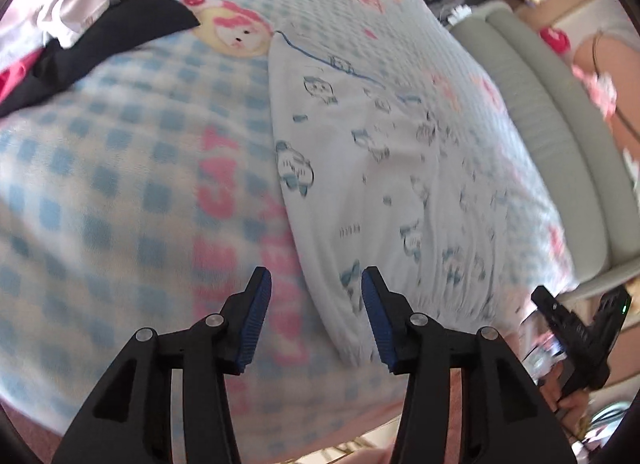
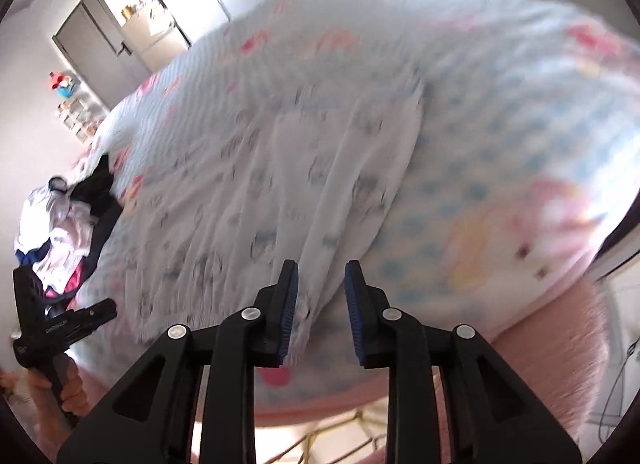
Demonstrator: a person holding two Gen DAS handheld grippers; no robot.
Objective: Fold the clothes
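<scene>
A bed (image 1: 120,168) fills both views, covered by a blue-and-white checked blanket (image 1: 72,224) with pink letters and a cartoon face. On it lies the garment (image 1: 384,184), white with small blue prints, spread flat from the centre out toward 1 o'clock in the left view, and from the centre toward 10 o'clock in the blurred right view. A clothes pile (image 2: 68,232), dark and white with some pink, sits at 9 o'clock in the right view, well apart from the garment. The left gripper (image 1: 316,284) hangs above the garment's near edge, jaws apart and empty. The right gripper (image 2: 322,276) hangs over the near corner, jaws apart, nothing pinched.
</scene>
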